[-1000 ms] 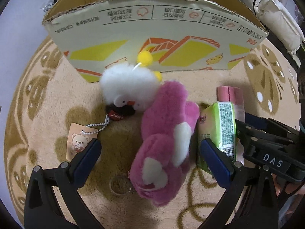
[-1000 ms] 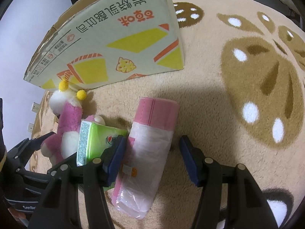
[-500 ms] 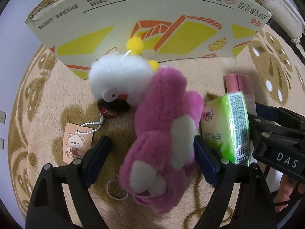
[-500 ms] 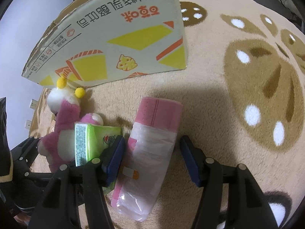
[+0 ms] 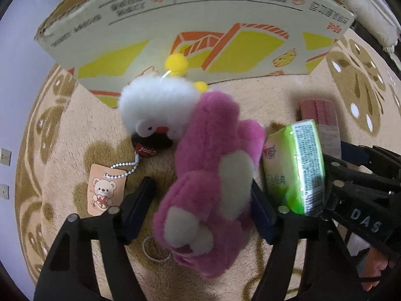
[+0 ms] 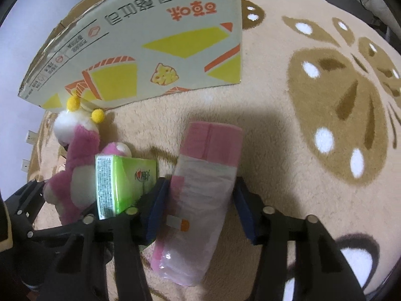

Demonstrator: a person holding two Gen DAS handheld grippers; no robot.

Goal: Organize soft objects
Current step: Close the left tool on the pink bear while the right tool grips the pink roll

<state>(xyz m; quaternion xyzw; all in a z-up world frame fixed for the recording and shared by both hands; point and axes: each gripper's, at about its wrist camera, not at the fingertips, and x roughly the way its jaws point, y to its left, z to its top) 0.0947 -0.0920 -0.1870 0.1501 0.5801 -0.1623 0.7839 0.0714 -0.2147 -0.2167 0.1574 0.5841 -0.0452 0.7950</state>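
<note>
Pink plush point(image 5: 210, 173) lies lengthwise, head toward box point(image 5: 200, 25).

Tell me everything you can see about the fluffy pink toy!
The pink plush toy is fuzzy magenta with cream patches and lies stretched out on the beige rug. Its top leans against a white fluffy toy with yellow pom-poms. A metal ring peeks out beside its lower end. A green tissue pack stands right next to it. The left claw, which has just been closing, straddles it, one blue pad against its side, the other apparently not yet touching.
</note>
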